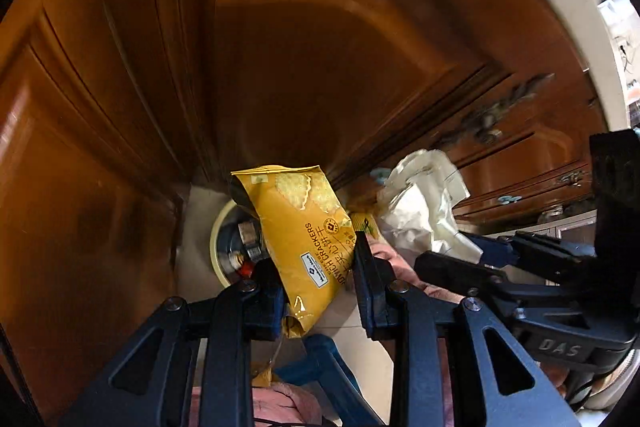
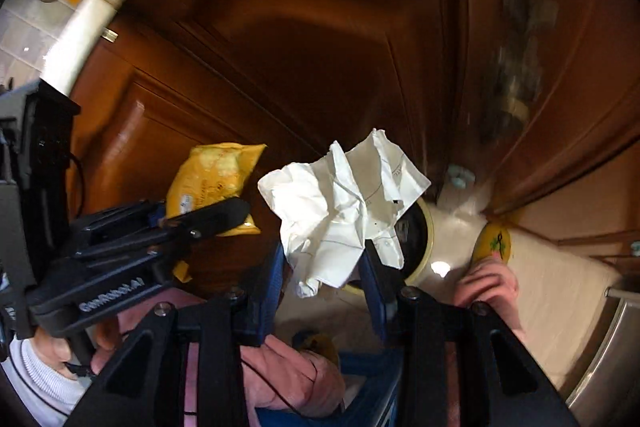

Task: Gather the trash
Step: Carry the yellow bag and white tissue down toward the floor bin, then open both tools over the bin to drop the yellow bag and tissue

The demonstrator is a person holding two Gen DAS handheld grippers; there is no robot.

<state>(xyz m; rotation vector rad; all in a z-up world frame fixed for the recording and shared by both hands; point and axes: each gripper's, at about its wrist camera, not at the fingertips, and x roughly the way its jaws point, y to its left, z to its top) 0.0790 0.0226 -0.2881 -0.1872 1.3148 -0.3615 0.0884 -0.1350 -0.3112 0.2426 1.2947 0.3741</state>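
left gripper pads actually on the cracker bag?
Touching. Left wrist view: the left gripper has both pads against the yellow cracker bag, which hangs between them off the floor.

Two grippers are in view: the left gripper [image 1: 316, 267] at 6 o'clock of its own view and the right gripper [image 2: 324, 267] at 6 o'clock of its own. There are two pieces of trash, one yellow cracker bag [image 1: 304, 239] and one crumpled white paper [image 2: 344, 207], which shows toward 3 o'clock in the left view. One round bin [image 1: 218, 247] with a pale rim sits at about 7 o'clock in the left view, and one yellow slipper [image 2: 494, 241] lies at about 4 o'clock in the right view.
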